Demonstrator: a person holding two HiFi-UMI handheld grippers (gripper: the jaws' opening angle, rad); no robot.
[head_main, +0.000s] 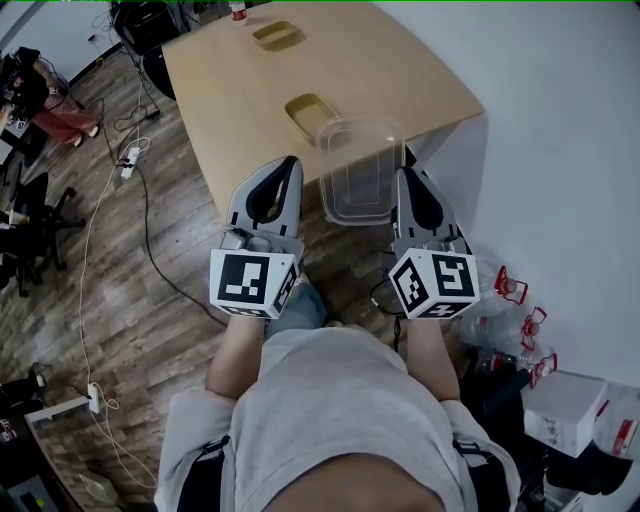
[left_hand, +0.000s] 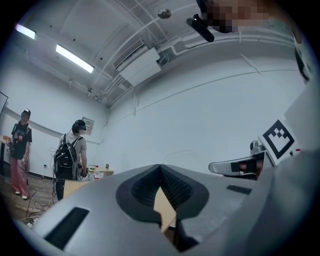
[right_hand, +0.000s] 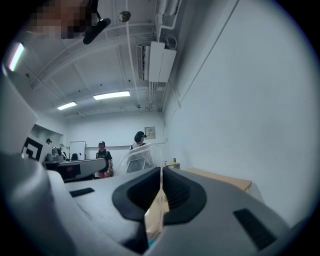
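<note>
Grey shirt (head_main: 340, 400) sat nearest. Right gripper (head_main: 403, 172) was pinched shut on the clear container (head_main: 360, 165) wall at its 4 o'clock, over the table (head_main: 250, 100) edge. Left gripper (head_main: 292, 162) was closed and empty at 8 o'clock. Risk: the thin one-sided pinch could slip, and the container could twist and drop.

The head camera looks steeply down from above. Both gripper cameras sit low and face far; all share the table (head_main: 400, 70).

A light wooden table (head_main: 400, 70) stands against the white wall (head_main: 560, 100) with a yellow dish (head_main: 308, 108) near its middle and a second yellow dish (head_main: 277, 36) farther back, while a white power strip (head_main: 130, 157) and a black cable (head_main: 150, 240) lie on the plank floor (head_main: 150, 330) to its left.
</note>
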